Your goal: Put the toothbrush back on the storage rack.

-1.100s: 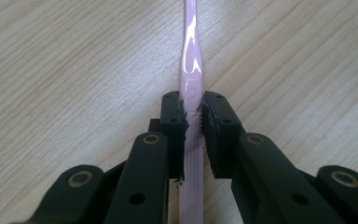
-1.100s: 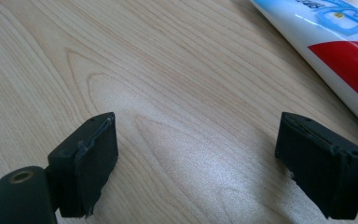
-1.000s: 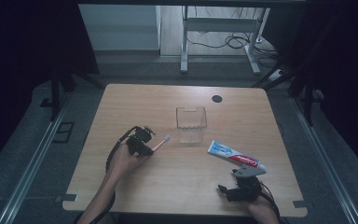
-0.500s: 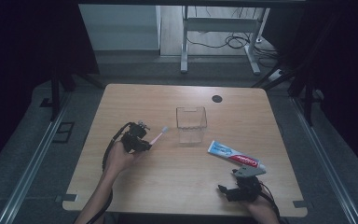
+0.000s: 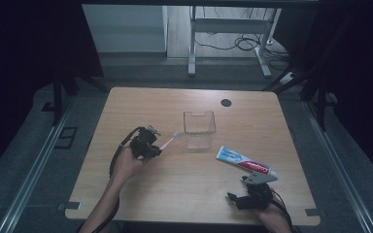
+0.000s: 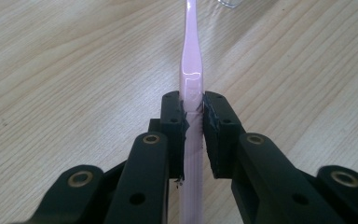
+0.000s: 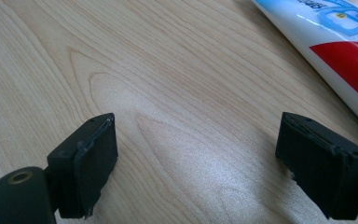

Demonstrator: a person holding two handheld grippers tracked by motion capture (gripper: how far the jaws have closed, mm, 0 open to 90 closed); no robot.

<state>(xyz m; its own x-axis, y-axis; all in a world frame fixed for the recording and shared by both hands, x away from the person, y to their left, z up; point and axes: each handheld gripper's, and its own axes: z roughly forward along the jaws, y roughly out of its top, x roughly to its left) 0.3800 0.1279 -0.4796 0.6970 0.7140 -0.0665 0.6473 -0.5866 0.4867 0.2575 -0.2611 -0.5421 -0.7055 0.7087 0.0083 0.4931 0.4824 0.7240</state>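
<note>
Pink toothbrush clamped by its handle in left gripper, held above wooden table, head aimed toward clear cup. Right gripper spread wide, empty, near toothpaste tube.

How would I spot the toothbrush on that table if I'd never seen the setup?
Find the wooden table, then the clear cup near its middle. Just left of the cup, the left gripper clamps the toothbrush by its handle, head pointing at the cup. It is thin and pale pink, unlike the broad white, red and blue toothpaste tube lying to the right.
</note>
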